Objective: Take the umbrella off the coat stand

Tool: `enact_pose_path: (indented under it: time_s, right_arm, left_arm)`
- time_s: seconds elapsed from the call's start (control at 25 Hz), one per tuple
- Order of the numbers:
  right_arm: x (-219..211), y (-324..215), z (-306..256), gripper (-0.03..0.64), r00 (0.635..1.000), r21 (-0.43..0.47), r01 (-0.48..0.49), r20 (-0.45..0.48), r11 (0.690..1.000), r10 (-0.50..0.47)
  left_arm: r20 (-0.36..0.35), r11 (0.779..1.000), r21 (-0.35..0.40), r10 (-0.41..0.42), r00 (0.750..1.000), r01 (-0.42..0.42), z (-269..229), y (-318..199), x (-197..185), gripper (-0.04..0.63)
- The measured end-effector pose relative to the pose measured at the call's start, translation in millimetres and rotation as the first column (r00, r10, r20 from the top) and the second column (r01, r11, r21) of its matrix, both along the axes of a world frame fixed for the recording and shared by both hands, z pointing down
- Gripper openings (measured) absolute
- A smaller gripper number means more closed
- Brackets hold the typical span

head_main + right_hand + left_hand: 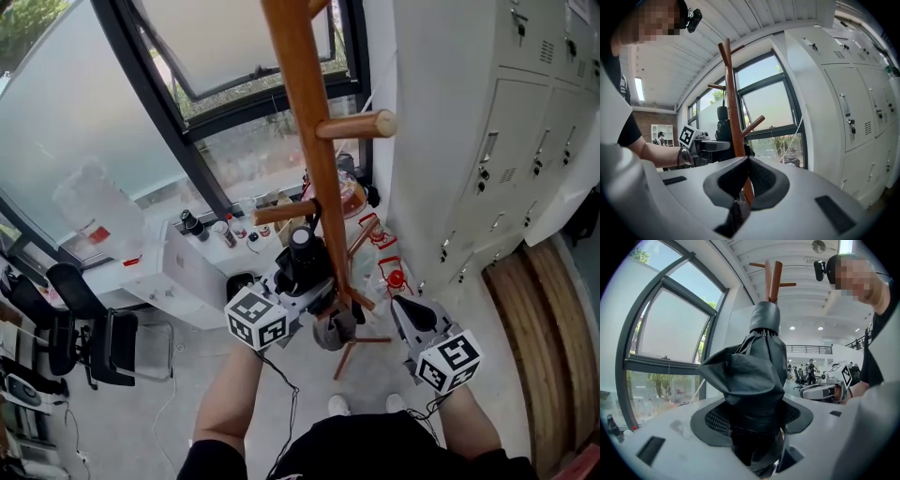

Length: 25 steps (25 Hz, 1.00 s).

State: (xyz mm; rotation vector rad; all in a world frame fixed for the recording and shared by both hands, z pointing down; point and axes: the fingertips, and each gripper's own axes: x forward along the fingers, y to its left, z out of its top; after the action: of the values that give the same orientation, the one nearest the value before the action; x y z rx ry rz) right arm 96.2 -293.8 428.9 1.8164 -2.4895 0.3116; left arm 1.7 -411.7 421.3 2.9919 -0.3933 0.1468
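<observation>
Umbrella (757,376): against the coat stand's (309,122) left side, between the left gripper's (307,284) jaws
Right gripper (401,309): just right of the stand
Lockers (506,141): right of the stand
Window (112,112): behind it

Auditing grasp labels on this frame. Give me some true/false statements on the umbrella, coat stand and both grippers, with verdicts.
1. The left gripper has the umbrella between its jaws. True.
2. The umbrella is opened out. False: it is folded, its fabric bunched.
3. The coat stand is metal. False: it is wood.
4. Lockers stand beside the coat stand. True.
5. The right gripper holds the umbrella. False: its jaws close on the coat stand's pole.
</observation>
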Motion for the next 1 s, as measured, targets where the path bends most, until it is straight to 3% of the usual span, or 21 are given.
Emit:
enact_pose_path:
  time_s: [0.52,1.0]
  right_arm:
    - [-3.3,1.8,-7.9,0.054,0.999,0.019,0.053,0.007,0.998,-0.053]
    - [-6.9,-1.6,-12.2,0.054,0.992,0.032,0.122,0.01,0.992,-0.122]
  left_arm:
    - [-0.057,0.991,0.007,-0.133,0.99,0.133,-28.0,8.0,-16.2,0.268]
    - [-0.146,0.97,0.04,-0.23,0.962,0.238,-67.0,17.9,-36.2,0.267]
